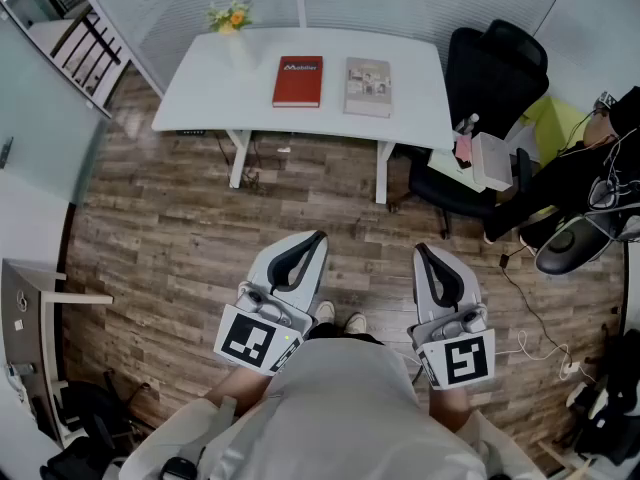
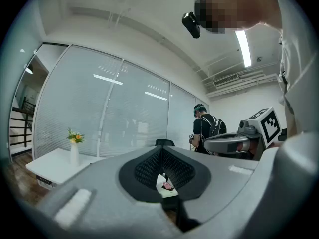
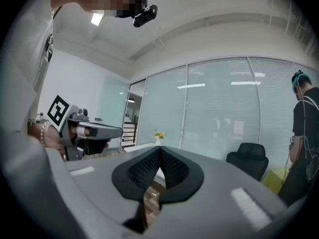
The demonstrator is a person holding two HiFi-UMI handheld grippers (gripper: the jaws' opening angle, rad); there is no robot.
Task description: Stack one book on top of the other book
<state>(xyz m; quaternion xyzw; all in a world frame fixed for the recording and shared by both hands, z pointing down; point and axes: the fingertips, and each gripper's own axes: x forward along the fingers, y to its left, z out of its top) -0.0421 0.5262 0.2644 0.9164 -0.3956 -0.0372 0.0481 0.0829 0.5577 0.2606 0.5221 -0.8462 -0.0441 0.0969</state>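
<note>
White table [image 1: 200, 88]; red book [image 1: 298, 81], beige book [image 1: 368, 87], flowers [image 1: 229, 15]

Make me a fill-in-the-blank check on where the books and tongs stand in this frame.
In the head view, the red book lies to the ___ of the grey book.
Both books rest on the ___ table, one not yet on the other.
The left tongs and right tongs are both ___ and empty.
Missing words: left; white; shut.
</note>
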